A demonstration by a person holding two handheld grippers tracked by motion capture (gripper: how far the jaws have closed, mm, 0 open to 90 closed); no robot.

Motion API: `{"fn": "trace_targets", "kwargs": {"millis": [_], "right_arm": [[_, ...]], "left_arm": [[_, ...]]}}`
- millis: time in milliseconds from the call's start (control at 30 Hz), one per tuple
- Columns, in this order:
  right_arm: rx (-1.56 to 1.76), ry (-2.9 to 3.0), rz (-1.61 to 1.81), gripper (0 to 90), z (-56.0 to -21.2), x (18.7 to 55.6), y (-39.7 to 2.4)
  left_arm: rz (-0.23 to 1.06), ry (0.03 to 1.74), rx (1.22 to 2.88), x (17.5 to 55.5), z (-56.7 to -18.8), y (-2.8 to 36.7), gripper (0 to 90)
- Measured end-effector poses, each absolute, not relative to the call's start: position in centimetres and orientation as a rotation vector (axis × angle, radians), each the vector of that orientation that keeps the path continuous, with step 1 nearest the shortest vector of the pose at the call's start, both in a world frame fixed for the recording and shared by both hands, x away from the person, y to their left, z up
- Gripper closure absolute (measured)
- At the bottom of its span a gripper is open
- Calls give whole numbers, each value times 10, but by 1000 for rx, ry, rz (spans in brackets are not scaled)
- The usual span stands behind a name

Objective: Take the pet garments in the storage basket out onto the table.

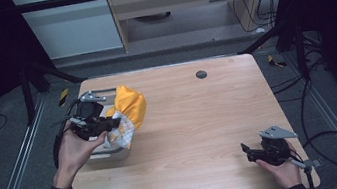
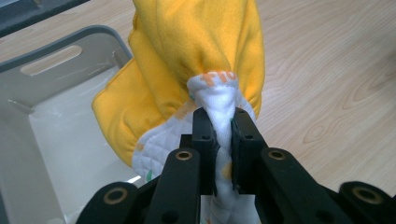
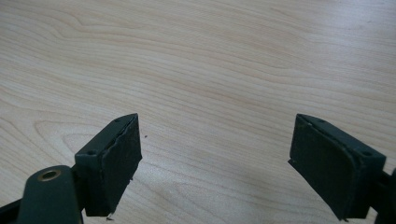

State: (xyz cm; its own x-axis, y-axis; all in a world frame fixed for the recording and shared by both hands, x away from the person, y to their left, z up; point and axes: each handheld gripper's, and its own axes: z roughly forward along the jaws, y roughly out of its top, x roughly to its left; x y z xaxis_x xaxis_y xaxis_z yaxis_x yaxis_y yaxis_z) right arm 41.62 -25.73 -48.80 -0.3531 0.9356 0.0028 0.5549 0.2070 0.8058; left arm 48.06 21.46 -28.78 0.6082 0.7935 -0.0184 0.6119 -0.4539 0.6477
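Cloth (image 2: 196, 51), soft and light, hangs pinched at its white quilted hem in my left hand-held gripper (image 2: 223, 135) over the bin (image 2: 51, 60) at nine o'clock; my right hand-held gripper (image 3: 215, 158) gapes idle.

Three cameras: one overhead, one riding each gripper.
Your high view looks forward and down over the whole table (image 1: 198, 135); your gripper views sit close above that same wood, the left one also sharing the yellow cloth (image 2: 196, 56) and grey bin (image 2: 51, 107).
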Motion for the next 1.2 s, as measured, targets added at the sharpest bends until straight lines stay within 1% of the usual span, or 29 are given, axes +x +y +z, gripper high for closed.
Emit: {"fn": "trace_targets", "kwargs": {"millis": [500,1200], "right_arm": [[1384,1976,1018,163,-488,416,-258],[1380,1963,1018,161,-487,415,-260]], "left_arm": [[338,1000,2255,474,-294,182,824],[279,921,2309,478,-325,146,823]]}}
